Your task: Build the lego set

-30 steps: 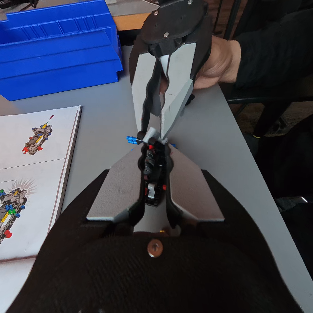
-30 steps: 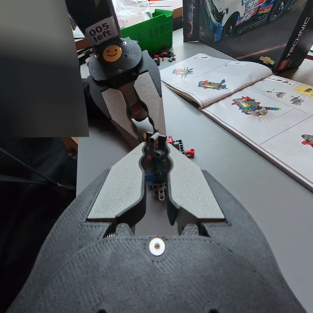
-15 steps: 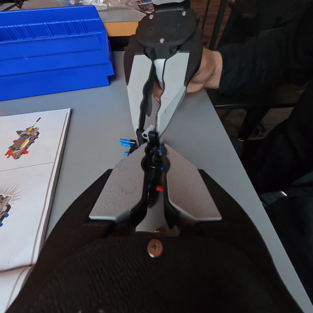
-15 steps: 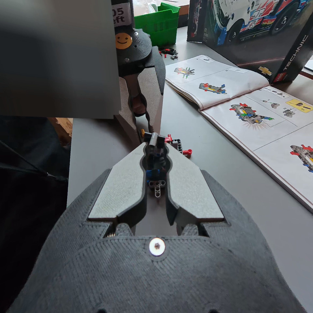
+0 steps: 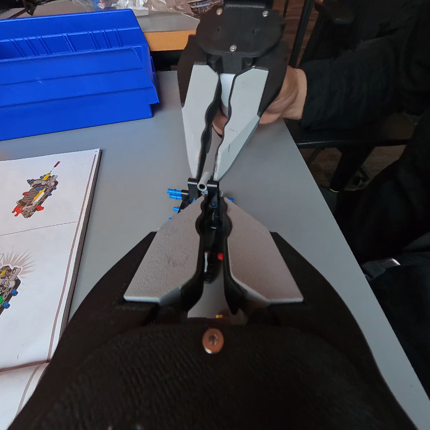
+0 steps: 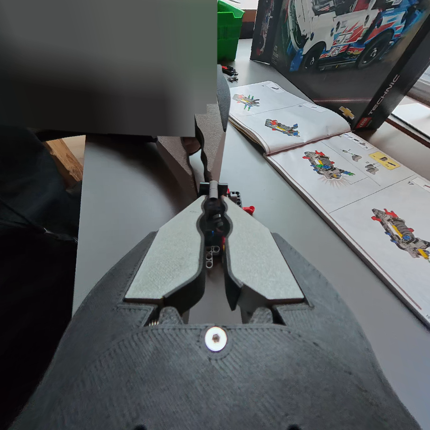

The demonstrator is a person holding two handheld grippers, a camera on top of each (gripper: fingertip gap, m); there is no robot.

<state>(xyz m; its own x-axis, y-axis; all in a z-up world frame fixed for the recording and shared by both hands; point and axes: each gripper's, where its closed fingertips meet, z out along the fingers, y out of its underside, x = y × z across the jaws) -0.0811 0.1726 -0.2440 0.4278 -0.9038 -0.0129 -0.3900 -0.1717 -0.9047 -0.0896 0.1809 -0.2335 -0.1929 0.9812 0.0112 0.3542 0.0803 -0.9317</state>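
A long black lego assembly (image 5: 213, 232) with blue pins and red bits sits between the fingers of my left gripper (image 5: 213, 200), which is shut on it just above the grey table. My right gripper (image 5: 206, 175) comes in from the opposite side, tip to tip, shut on a small grey tube piece (image 5: 202, 185) that sits between two black lugs at the assembly's end. In the right wrist view, the right gripper (image 6: 214, 197) pinches the grey piece (image 6: 213, 189), the assembly (image 6: 213, 223) shows through its gap, and the left gripper (image 6: 209, 176) faces it.
An open instruction booklet (image 5: 39, 232) lies to the left; it also shows in the right wrist view (image 6: 349, 186). A blue bin (image 5: 69, 76) stands behind it. The set's box (image 6: 349, 58), a green bin (image 6: 229, 30) and loose parts (image 6: 230, 71) stand farther off. The table edge (image 5: 325, 209) is close. My two grippers' fingertips are within a few centimetres of each other.
My left gripper's jaws have narrowed onto the assembly. The grey piece has turned from slanted to straight between the black lugs, and the two grippers have lined up tip to tip.
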